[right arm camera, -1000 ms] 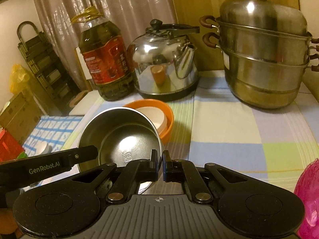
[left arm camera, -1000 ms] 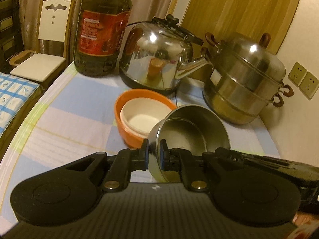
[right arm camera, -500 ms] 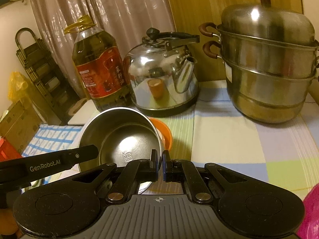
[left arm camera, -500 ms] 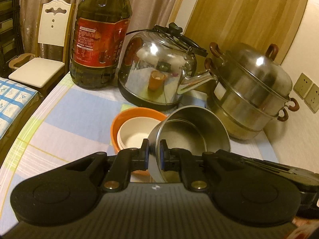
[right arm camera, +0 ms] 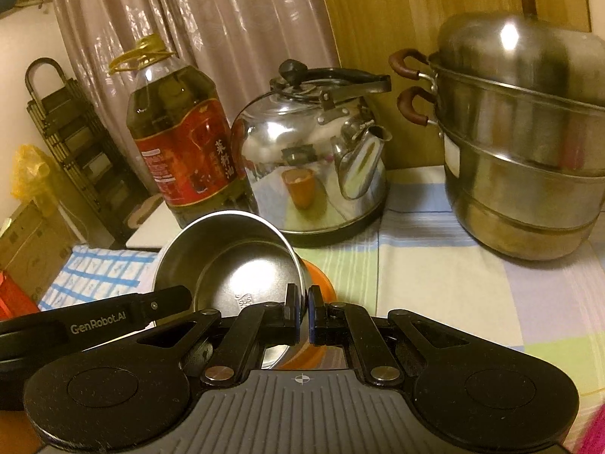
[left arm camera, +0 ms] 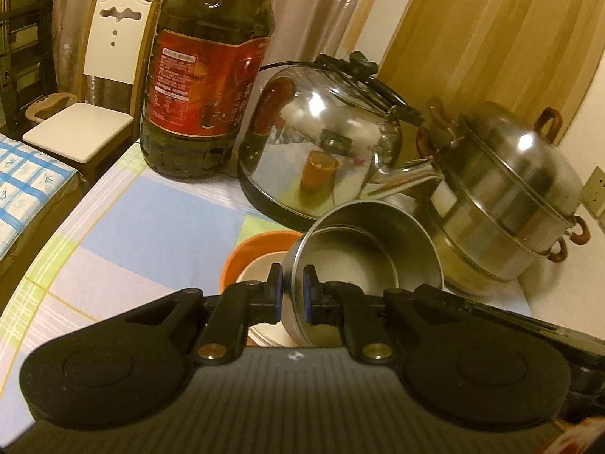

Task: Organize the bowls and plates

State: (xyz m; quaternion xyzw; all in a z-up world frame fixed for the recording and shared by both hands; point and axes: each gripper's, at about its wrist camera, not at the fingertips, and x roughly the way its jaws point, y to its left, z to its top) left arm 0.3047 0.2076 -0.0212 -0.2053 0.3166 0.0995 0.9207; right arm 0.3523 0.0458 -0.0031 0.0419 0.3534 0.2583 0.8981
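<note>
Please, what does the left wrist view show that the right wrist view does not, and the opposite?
Only the left wrist view shows the white chair, the wall socket and the white bowl inside the orange bowl.

Only the right wrist view shows the folded black rack, the yellow bag and the oil bottle's yellow cap handle.

Both show the steel bowl pinched at its rim by the left gripper and the right gripper, plus the oil bottle, kettle and steamer pot.

Tilted steel bowl above orange bowl, seemingly holding a white one.
</note>
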